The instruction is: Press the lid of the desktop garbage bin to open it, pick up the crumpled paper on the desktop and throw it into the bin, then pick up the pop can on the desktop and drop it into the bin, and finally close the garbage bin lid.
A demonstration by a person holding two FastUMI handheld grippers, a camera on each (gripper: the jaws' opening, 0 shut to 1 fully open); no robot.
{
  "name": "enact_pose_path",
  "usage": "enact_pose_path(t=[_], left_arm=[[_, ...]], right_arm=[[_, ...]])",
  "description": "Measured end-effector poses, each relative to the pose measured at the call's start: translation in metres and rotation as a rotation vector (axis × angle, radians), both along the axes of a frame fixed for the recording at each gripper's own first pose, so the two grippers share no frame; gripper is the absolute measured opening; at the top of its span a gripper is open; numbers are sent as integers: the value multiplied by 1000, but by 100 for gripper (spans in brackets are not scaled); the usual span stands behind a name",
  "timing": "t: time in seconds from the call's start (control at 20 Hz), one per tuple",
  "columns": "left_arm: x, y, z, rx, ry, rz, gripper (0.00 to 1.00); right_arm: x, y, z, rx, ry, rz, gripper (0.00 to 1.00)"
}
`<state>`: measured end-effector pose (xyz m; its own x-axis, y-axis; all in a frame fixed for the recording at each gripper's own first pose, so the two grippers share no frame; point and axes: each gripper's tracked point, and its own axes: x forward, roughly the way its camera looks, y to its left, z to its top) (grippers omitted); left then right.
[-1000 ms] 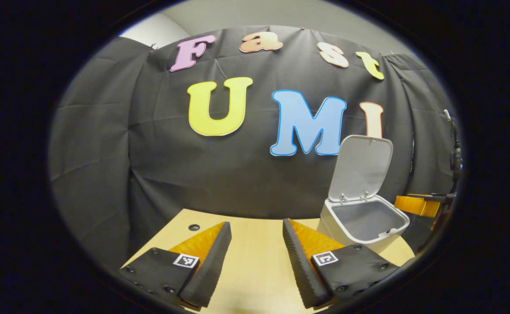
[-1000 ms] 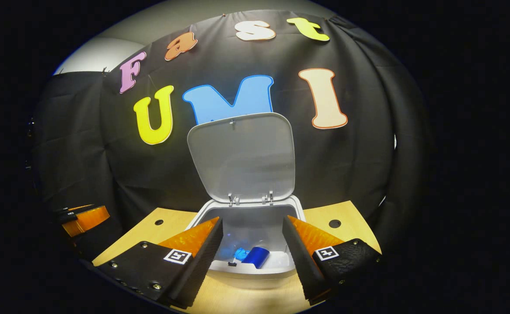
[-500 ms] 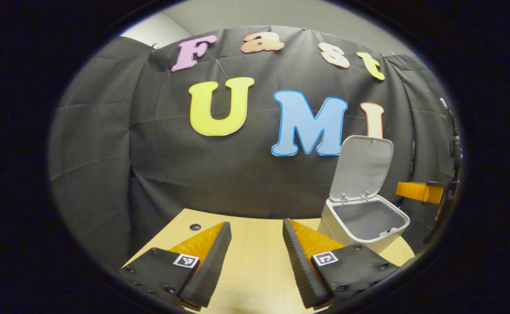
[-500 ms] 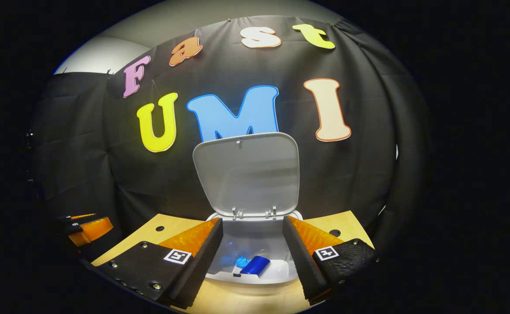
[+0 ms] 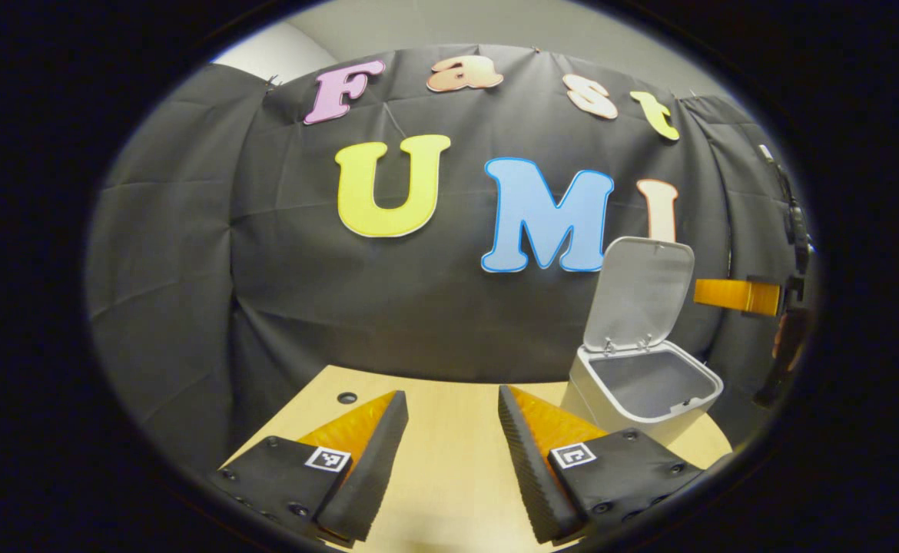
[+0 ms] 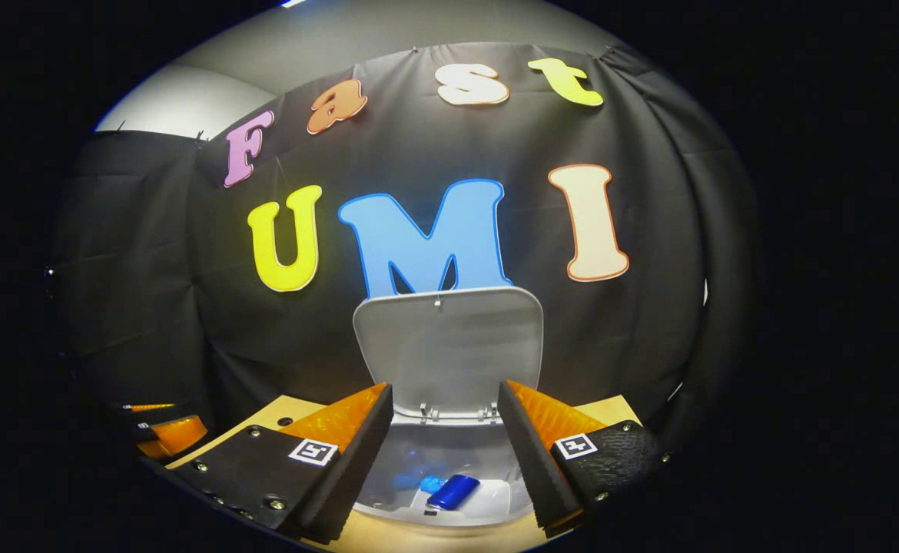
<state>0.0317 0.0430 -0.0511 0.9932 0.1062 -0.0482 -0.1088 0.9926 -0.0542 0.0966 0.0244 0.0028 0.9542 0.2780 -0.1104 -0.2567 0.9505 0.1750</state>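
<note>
I am seeing my left tongs [image 5: 446,453] spread apart and pinching nothing, hanging low over the bare wooden tabletop [image 5: 449,476]; just past their right finger the white garbage bin [image 5: 634,399] is standing on the tabletop's right part, its lid [image 5: 638,296] tipped up and back against the black cloth wall [image 5: 188,269]; beyond the lid, at the far right, I am catching the other tongs [image 5: 741,296] side-on, level with the raised lid. In the right gripper view I am holding my right tongs [image 6: 446,453] spread wide and empty above the bin's open mouth [image 6: 449,476]; between the fingers I am looking down into the bin, where the blue pop can [image 6: 453,491] is lying on its side at the bottom; a small blue glint is lying just beside it, and I cannot tell what that is; the crumpled paper I cannot make out; behind, the lid [image 6: 449,349] is standing upright.
</note>
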Motion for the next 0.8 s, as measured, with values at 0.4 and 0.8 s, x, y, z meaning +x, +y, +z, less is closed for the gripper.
enact_pose_path(t=[0.4, 0.8], left_arm=[[0, 8, 1, -4, 3, 13, 80], [2, 14, -1, -13, 9, 22, 80]], right_arm=[[18, -3, 40, -9, -102, -58, 87], [45, -7, 82, -12, -197, -86, 87]])
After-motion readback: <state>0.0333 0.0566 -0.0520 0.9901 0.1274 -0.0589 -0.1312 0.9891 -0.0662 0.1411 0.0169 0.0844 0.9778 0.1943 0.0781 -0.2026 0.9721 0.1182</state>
